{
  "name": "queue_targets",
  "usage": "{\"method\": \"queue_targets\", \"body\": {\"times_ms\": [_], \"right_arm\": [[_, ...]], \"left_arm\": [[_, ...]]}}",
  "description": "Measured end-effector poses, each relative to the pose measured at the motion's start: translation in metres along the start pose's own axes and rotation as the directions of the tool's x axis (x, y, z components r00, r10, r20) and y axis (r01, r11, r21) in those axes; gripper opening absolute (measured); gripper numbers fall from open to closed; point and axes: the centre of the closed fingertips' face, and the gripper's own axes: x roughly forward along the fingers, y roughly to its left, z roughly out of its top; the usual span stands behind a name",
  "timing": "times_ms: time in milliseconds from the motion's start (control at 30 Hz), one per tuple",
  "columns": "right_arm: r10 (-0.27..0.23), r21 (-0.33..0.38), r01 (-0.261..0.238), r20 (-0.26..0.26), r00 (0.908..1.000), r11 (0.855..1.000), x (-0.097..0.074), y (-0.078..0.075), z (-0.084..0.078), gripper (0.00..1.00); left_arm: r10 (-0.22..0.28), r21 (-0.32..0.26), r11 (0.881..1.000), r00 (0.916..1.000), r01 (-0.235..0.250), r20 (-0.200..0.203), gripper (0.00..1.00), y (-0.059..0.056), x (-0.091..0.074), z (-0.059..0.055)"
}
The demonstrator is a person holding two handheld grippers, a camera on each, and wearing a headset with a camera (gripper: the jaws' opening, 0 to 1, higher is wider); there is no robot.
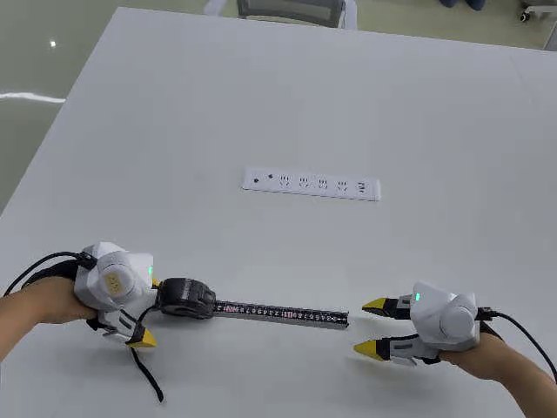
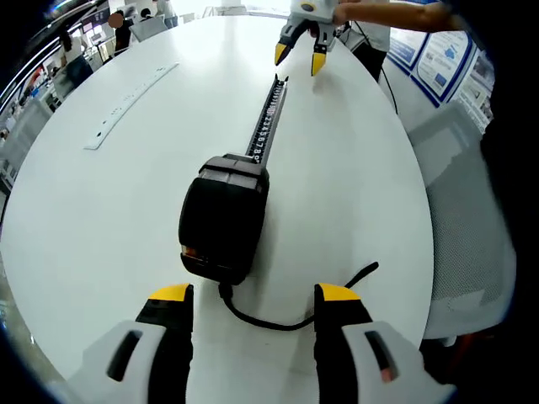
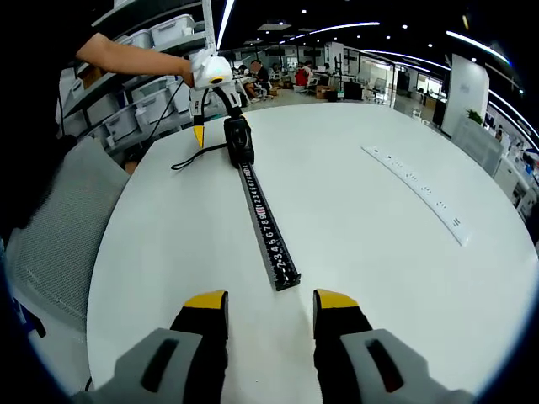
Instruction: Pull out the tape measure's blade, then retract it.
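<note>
A black tape measure case lies on the white table, its dark blade drawn out to the right. My left gripper stands open right behind the case, which sits just past its yellow fingertips. My right gripper is open just past the blade's hooked end, touching nothing. From the left gripper view the blade runs away toward the right gripper. The right gripper view looks along the blade to the case and the left gripper.
A white power strip lies across the middle of the table, beyond the blade. The case's black wrist cord trails toward the near edge. A grey chair stands beside the table, and another chair at its far end.
</note>
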Motion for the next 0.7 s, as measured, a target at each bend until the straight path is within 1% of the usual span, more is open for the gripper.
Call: {"method": "queue_targets", "body": {"times_ms": [67,133,167,233,267,367,533,600,667,700], "right_arm": [[-0.018,0.017,0.018,0.013,0.9997,1.000,-0.003,0.001,0.002,0.42],[-0.032,0.030,0.032,0.006,0.9995,0.999,-0.005,0.002,0.001,0.46],[-0.045,0.034,0.045,0.003,0.9990,0.998,-0.008,0.004,0.002,0.47],[-0.058,0.047,0.058,0.010,0.9983,0.997,-0.012,0.007,0.004,0.49],[-0.063,0.055,0.062,0.013,0.9979,0.997,-0.013,0.009,0.005,0.49],[-0.081,0.073,0.079,0.018,0.9966,0.994,-0.018,0.014,0.004,0.51],[-0.117,0.101,0.113,0.030,0.9927,0.988,-0.024,0.019,0.006,0.55],[-0.133,0.114,0.128,0.036,0.9904,0.985,-0.027,0.021,0.008,0.56],[-0.145,0.123,0.139,0.040,0.9887,0.983,-0.029,0.024,0.009,0.58],[-0.159,0.130,0.152,0.042,0.9864,0.980,-0.030,0.024,0.009,0.59]], "left_arm": [[0.007,-0.032,0.999,0.9999,-0.007,0.015,0.57,-0.005,-0.005,0.000],[0.023,-0.065,0.998,0.9995,-0.021,0.024,0.61,-0.006,-0.008,-0.002],[0.035,-0.080,0.996,0.9988,-0.032,0.035,0.62,-0.007,-0.010,-0.003],[0.057,-0.095,0.994,0.9968,-0.052,0.057,0.63,-0.009,-0.015,-0.002],[0.065,-0.103,0.993,0.9961,-0.058,0.060,0.63,-0.010,-0.016,-0.002],[0.091,-0.140,0.987,0.9928,-0.080,0.077,0.66,-0.015,-0.021,0.000],[0.123,-0.175,0.979,0.9868,-0.103,0.105,0.70,-0.020,-0.024,0.005],[0.139,-0.200,0.973,0.9831,-0.113,0.119,0.71,-0.023,-0.026,0.007],[0.152,-0.220,0.968,0.9804,-0.122,0.125,0.73,-0.025,-0.025,0.006],[0.163,-0.234,0.964,0.9778,-0.130,0.131,0.74,-0.026,-0.026,0.006]]}}
